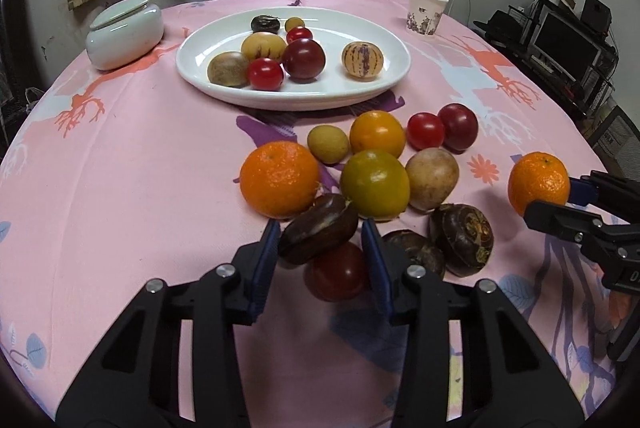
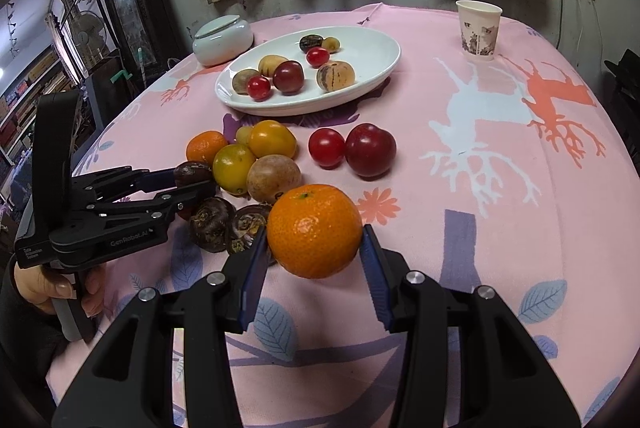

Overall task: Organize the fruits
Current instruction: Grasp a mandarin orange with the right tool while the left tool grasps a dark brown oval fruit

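A red tomato [image 1: 340,274] sits half hidden under the dark chestnut [image 1: 318,230], blurred. Behind the chestnut, the orange's [image 1: 279,178] lower edge is covered. The hand [image 2: 60,288] beside the chestnut is cut off by the frame edge. The cup's [image 2: 478,30] print is too small to read.

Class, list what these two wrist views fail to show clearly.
- Left wrist view: the dark red round fruit is partly hidden by the dark brown water chestnut in the left tool.
- Right wrist view: the person's hand is cut off by the frame edge.
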Action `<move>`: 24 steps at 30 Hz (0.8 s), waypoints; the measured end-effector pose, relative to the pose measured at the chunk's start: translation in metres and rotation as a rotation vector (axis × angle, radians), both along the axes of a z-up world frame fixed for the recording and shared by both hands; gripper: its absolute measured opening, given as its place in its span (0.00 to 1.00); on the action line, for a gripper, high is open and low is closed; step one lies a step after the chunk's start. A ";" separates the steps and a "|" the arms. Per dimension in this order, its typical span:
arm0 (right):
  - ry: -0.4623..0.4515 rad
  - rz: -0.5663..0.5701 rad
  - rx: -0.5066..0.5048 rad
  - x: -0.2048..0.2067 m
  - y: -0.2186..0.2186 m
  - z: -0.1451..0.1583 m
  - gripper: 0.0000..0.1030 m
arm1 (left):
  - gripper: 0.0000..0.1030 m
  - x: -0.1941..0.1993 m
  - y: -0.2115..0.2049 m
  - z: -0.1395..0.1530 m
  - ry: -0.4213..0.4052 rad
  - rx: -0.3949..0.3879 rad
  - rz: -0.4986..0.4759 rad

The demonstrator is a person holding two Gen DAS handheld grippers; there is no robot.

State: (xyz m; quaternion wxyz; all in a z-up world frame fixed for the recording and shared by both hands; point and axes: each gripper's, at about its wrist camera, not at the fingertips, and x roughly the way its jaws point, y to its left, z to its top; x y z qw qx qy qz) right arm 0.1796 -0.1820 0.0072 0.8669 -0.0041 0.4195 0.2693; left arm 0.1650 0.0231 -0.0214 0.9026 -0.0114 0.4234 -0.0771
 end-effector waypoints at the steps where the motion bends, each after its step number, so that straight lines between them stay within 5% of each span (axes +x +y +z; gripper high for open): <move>1: -0.004 0.000 0.000 -0.001 0.000 0.001 0.44 | 0.39 -0.001 0.000 0.001 -0.004 -0.006 0.002; 12: -0.051 -0.006 -0.003 -0.006 -0.001 0.008 0.44 | 0.37 -0.015 0.010 0.029 -0.095 -0.054 0.045; 17: -0.043 0.000 -0.007 -0.006 0.001 0.006 0.44 | 0.36 -0.010 0.005 0.016 -0.032 -0.040 0.014; 18: -0.041 0.001 -0.007 -0.006 0.001 0.006 0.44 | 0.24 -0.009 0.004 0.013 -0.020 -0.037 0.008; 19: -0.039 0.002 -0.007 -0.006 0.001 0.006 0.44 | 0.24 -0.008 0.002 0.010 -0.012 -0.030 0.002; 24: -0.026 0.008 -0.007 -0.006 0.002 0.003 0.44 | 0.27 -0.003 -0.003 0.002 -0.001 -0.020 -0.014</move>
